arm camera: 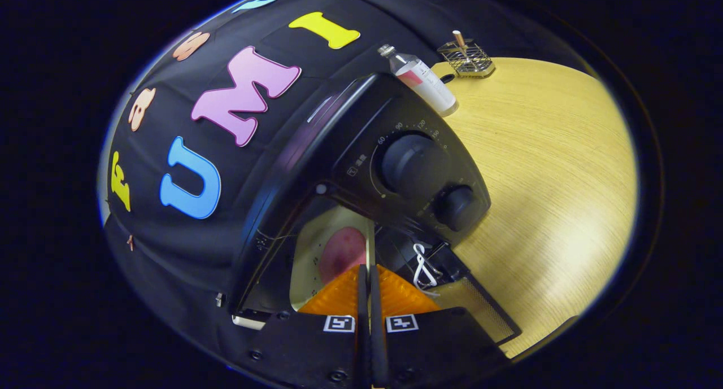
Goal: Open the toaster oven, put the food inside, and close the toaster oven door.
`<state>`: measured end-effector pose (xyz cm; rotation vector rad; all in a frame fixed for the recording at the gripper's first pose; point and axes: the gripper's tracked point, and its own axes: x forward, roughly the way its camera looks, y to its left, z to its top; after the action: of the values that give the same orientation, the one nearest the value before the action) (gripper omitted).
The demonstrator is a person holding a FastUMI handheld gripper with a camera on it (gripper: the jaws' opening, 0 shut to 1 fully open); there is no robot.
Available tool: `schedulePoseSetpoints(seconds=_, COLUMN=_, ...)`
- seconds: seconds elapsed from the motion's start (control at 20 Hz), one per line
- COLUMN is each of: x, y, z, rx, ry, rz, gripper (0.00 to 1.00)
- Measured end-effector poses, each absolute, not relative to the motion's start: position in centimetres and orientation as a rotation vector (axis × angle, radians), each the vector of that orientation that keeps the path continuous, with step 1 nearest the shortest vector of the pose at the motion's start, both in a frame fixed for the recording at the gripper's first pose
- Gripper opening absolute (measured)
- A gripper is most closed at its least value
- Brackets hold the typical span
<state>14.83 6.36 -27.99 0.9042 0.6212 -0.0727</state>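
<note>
Toaster oven [361, 169] sits just ahead of the fingers on the wooden table [553, 169]; pinkish food [342, 253] shows inside behind the door glass. Gripper [370, 282] pressed together, empty. Judgement: push the door squarely until flush.

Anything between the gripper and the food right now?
Nothing solid shows: the gripper, fingers together, points into the toaster oven, and the pink food lies just beyond it. Whether door glass lies between, I cannot tell.
</note>
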Motion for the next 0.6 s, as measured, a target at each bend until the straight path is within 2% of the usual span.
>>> schedulePoseSetpoints(seconds=0.15, x=14.8, y=6.0, z=-28.2, rx=0.904, ry=0.626, rz=-0.094, gripper=0.06)
schedulePoseSetpoints(seconds=0.3, x=14.6, y=6.7, z=-27.8, rx=0.914, ry=0.638, rz=-0.057, gripper=0.13)
schedulePoseSetpoints(seconds=0.35, x=14.4, y=6.7, z=-27.3, rx=0.906, ry=0.626, rz=-0.051, gripper=0.24)
schedulePoseSetpoints(seconds=0.5, x=12.9, y=6.5, z=-26.2, rx=0.860, ry=0.611, rz=-0.028, gripper=0.76)
schedulePoseSetpoints(seconds=0.55, x=12.1, y=6.6, z=-25.8, rx=0.840, ry=0.609, rz=-0.016, gripper=0.87)
schedulePoseSetpoints(seconds=0.6, x=11.2, y=6.5, z=-25.6, rx=0.809, ry=0.614, rz=-0.004, gripper=0.94)
